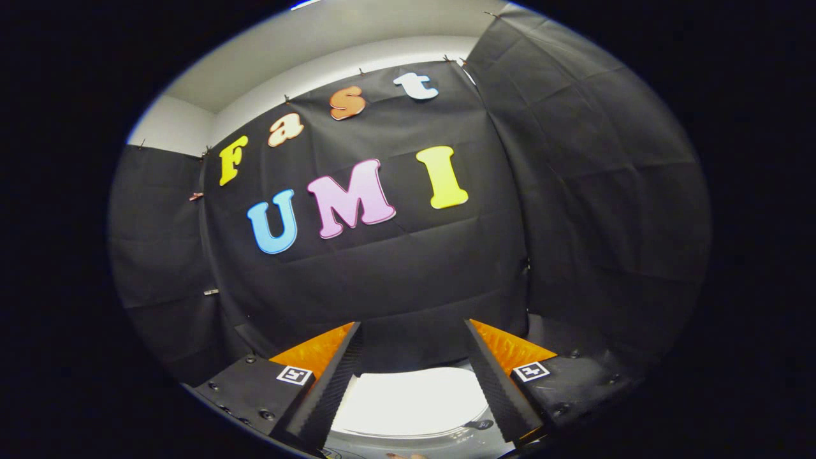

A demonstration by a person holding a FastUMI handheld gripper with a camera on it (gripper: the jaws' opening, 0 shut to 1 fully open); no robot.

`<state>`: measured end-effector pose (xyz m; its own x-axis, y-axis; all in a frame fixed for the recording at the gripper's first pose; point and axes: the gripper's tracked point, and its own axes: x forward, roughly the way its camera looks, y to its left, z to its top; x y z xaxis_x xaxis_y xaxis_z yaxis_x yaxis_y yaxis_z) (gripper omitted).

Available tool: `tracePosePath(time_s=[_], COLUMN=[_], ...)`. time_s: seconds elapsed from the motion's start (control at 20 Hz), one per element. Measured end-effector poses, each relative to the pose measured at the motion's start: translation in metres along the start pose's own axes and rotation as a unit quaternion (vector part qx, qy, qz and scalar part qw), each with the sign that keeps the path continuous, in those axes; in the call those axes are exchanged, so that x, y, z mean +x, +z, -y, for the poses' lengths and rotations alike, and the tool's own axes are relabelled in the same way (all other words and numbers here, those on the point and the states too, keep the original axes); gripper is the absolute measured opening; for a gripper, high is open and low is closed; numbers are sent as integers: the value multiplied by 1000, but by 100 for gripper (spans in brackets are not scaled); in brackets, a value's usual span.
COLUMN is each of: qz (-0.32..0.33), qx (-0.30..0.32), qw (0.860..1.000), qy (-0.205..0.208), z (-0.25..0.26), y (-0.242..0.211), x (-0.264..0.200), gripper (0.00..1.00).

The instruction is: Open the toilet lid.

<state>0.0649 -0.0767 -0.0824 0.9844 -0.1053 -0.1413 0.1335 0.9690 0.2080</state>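
Between the gripper's (412, 338) fingers, low and close, lies the white lid (411, 401), bright and overexposed. It seems to lie flat and shut, its rounded far edge toward the black cloth wall (382, 274), but its long axis cannot be told, since both fingers cover its sides and its near part is cut off. A grey rim (446, 437) with a small dark fitting shows below it, hard to make out. The fingers stand spread wide, gripping nothing; whether they touch the lid cannot be told.
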Motion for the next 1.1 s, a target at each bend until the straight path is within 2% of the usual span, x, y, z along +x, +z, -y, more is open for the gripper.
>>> tracePosePath(time_s=[0.3,0.5,0.75,1.1], qz=[-43,-89,-148,-228], qx=[52,103,182,224], qw=[997,988,967,936], qy=[-41,-71,-101,-150], z=[64,111,153,204], y=[-58,-111,-183,-280], x=[26,42,55,64], gripper=[98,99,99,98])
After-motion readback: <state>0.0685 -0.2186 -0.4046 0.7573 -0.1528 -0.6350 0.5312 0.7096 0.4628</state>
